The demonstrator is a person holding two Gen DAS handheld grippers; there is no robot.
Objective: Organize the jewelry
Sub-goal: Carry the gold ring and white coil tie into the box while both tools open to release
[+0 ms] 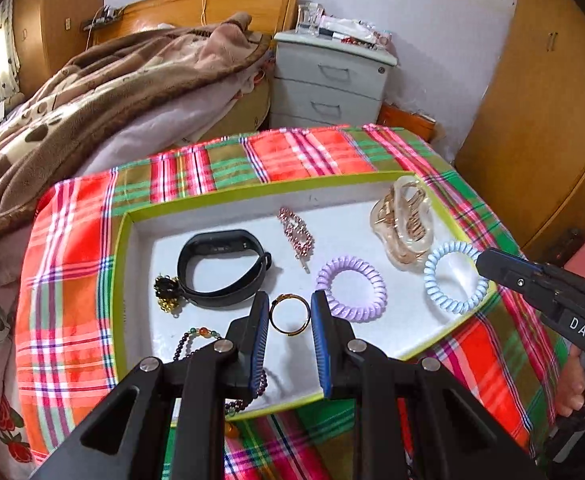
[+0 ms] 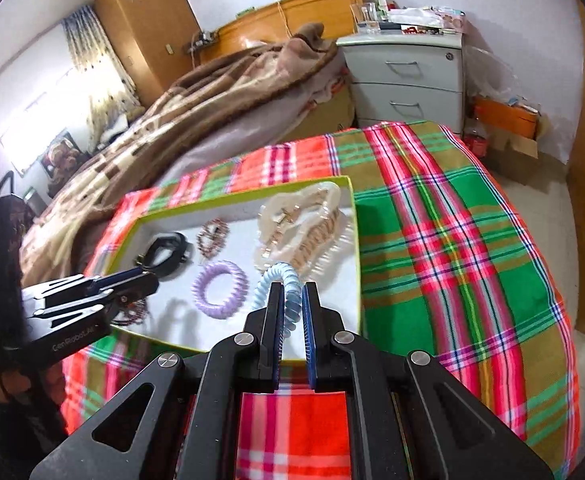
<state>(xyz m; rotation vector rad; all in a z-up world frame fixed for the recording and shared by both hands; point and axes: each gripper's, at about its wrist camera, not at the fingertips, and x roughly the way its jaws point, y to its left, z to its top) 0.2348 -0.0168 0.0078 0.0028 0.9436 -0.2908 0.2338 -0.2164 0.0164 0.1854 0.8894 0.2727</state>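
Right wrist view: blue coil hair tie (image 2: 282, 280) at tray's (image 2: 252, 196) near-right corner, pinched by right gripper (image 2: 292, 292). Left gripper (image 1: 290, 304) clamps gold ring (image 1: 290, 314) near front edge. Risk: ring pops out, thin hold.

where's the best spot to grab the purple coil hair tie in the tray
Grip the purple coil hair tie across one side of its loop, coming from above with one finger in its open centre. It lies flat in the tray, clear of its neighbours.
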